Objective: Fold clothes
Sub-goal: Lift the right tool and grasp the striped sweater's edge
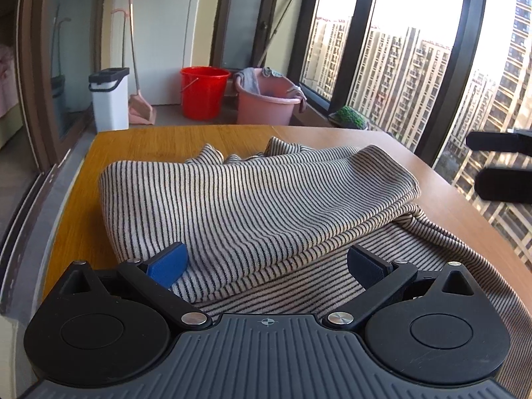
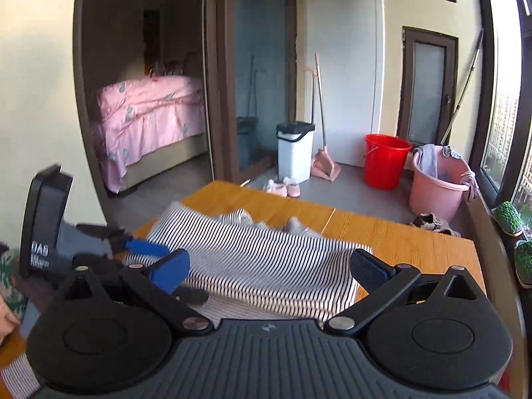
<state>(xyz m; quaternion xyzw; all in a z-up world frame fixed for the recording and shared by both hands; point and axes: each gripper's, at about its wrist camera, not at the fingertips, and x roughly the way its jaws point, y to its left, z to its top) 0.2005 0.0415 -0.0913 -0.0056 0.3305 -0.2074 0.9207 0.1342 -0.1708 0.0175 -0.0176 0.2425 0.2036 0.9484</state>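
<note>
We see a sunlit balcony: tall dark-framed windows (image 1: 412,66) facing apartment towers, a grey floor (image 2: 352,183), cream walls (image 2: 33,66), and a pink-covered bed (image 2: 149,116) through the doorway.

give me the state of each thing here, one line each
striped garment: partly folded, top layer doubled over, lying on the table
left gripper: open, over the garment's near edge, holding nothing
right gripper: open, above the garment, holding nothing
table: garment spread on it, far end bare
red bucket: upright on the floor
pink tub: upright, cloths draped over its rim
white bin: upright, lid shut
</note>
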